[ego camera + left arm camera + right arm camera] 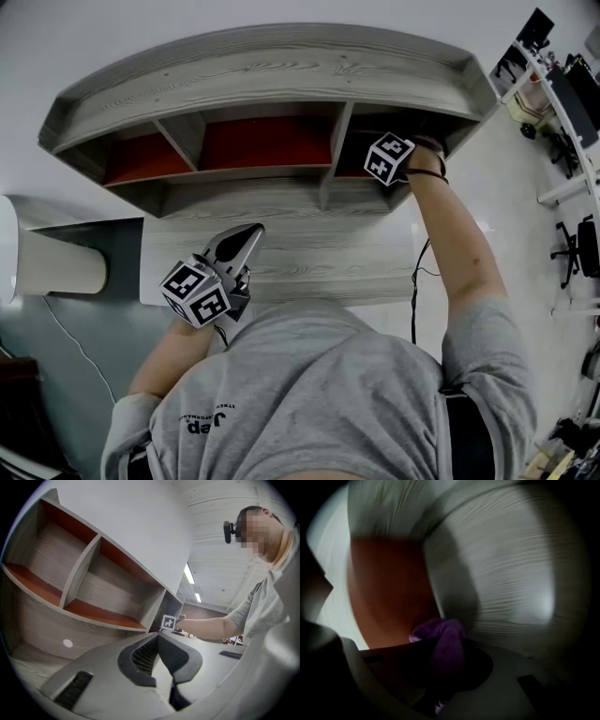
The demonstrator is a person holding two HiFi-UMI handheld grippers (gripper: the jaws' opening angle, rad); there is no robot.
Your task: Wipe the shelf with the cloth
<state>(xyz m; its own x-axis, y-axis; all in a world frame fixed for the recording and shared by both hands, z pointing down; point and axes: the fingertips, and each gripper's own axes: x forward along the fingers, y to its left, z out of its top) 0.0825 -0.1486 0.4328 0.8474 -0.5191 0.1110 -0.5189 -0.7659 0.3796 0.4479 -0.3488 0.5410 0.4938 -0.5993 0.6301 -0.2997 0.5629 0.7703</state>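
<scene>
Two grippers, head view: left gripper (242,242) hung before the shelf (262,70); right gripper (392,157) reached into its right compartment. Left gripper view: jaws met, holding nothing. Right gripper view: jaws clamped a purple cloth (447,641) beside the compartment's red panel (384,588).

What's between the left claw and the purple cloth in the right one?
Only a bare stretch of grey wood-grain shelf separates the left claw from the purple cloth, per the head view.
</scene>
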